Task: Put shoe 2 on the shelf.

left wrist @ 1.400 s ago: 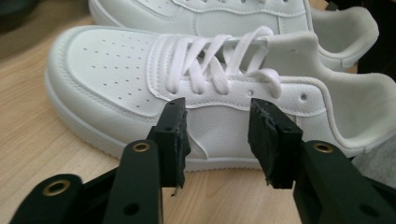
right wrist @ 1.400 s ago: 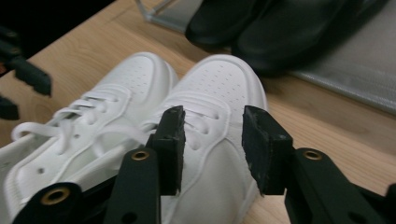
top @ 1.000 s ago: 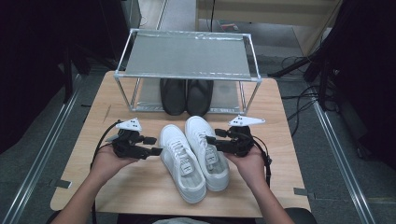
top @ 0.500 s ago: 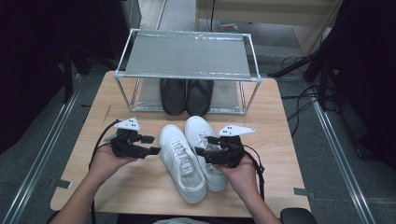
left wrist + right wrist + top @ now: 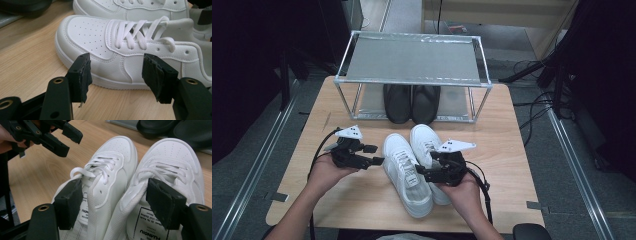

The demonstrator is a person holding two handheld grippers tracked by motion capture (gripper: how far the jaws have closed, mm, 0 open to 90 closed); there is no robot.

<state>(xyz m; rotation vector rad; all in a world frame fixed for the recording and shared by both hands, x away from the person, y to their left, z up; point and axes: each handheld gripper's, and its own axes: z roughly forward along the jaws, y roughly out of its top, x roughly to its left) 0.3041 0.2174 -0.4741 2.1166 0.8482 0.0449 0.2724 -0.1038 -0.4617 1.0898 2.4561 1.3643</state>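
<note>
Inside the right white sneaker (image 5: 160, 195): a "HUANOIU" label (image 5: 153, 231).

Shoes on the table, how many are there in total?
4: two white sneakers side by side at the table's middle, and two black shoes under the metal rack behind them. More may be hidden there.

Right gripper (image 5: 424, 175) shifted toward person, over white sneakers' (image 5: 414, 165) heels; jaws just opened wide.
</note>
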